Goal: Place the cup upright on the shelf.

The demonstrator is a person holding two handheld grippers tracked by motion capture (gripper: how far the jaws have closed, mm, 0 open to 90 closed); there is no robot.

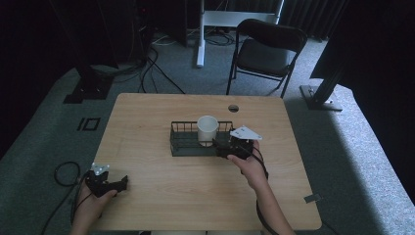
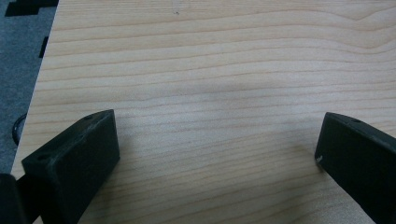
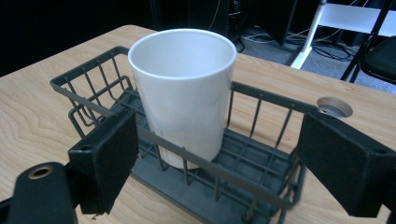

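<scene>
Dim room w/ grey carpet, black curtains all around, a black folding chair [image 1: 264,51] behind the desk and a white stand leg [image 1: 199,34] further back w/ cables on the floor. The wooden table [image 1: 195,196] is light-coloured, w/ a round cable hole [image 1: 233,108] near its far edge.

Mid-table there's a dark wire basket [image 1: 182,142], long side running left-right. A white cup [image 1: 207,129] stands upright inside it, towards the right half. In the right gripper view the cup [image 3: 184,93] looks plain, no handle visible, open top, sitting on the basket [image 3: 88,93] floor right behind the near wire wall.

Right gripper [image 1: 222,148] is at the basket's near right corner, person's right hand [image 1: 252,169] behind it, grey plate on top. From its own cam the right gripper [image 3: 219,163] has jaws spread wide, one on each side of the near wall, roughly flanking the cup but not touching it afaict. Nothing pinched between them.

Left gripper [image 1: 122,183] is way off at the near left corner of the table, well apart from the basket, held by the left hand [image 1: 90,203], cable trailing off to the floor. Its cam shows the left gripper [image 2: 217,149] w/ jaws wide apart too, bare wood grain between them, table edge and carpet at the left.
</scene>
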